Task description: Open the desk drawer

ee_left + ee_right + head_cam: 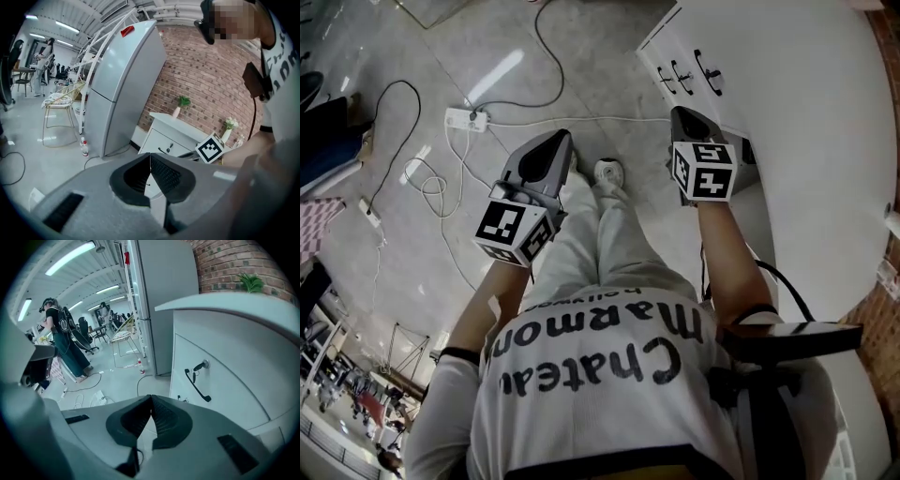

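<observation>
Right gripper view: right gripper (151, 397) pinched together, empty. Off at 2 o'clock from the tips, well apart: drawer handle (197, 384), black bar slanting 11 to 5 on the desk (234, 357) front. Left gripper (150, 155) likewise closed, empty, seemingly farther away. Probably a right-hand reach; needs opening first.

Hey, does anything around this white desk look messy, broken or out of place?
Only the floor: a power strip and loose cables sprawl near the person's shoe, an easy trip. The desk looks intact, with its drawers shut.
</observation>
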A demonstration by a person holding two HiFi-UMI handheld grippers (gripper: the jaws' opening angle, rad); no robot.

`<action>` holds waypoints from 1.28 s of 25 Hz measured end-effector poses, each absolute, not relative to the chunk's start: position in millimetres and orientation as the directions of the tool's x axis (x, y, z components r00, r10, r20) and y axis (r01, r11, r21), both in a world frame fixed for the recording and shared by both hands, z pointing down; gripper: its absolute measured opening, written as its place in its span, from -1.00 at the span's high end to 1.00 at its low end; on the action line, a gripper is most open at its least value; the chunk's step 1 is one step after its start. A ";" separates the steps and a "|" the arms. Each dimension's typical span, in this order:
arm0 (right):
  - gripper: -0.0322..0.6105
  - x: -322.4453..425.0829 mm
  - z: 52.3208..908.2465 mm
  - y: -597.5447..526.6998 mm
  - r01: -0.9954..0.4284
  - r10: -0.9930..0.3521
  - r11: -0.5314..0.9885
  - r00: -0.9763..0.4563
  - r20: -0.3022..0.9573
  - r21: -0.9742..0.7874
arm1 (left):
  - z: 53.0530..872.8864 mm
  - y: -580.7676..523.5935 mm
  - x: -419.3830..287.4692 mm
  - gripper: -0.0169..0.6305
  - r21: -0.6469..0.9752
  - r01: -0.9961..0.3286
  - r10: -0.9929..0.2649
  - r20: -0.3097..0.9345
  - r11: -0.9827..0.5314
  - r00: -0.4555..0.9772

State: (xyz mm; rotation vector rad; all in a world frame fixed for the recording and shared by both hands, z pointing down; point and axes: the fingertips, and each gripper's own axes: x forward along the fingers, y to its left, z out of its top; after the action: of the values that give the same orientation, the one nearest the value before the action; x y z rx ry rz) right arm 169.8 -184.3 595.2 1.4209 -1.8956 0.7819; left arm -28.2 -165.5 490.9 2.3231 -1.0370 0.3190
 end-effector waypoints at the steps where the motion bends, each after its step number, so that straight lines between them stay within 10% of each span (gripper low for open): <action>1: 0.87 171.6 603.8 -187.7 -0.969 -0.588 0.233 -0.204 0.782 -0.078 | 496.4 -169.1 -29.7 0.90 0.398 -0.741 -0.605 0.428 -0.541 0.672; 32: 0.86 256.8 832.2 -248.9 -0.839 -0.535 0.229 0.315 0.784 0.493 | 676.1 -250.8 -29.9 0.90 0.373 -0.687 -0.601 0.334 -0.623 0.726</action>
State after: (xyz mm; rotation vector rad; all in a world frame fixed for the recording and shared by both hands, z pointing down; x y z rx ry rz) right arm 256.8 -248.9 832.2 1.4370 -1.3505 0.3346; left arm -29.9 -250.8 676.1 2.4487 -0.9816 0.2414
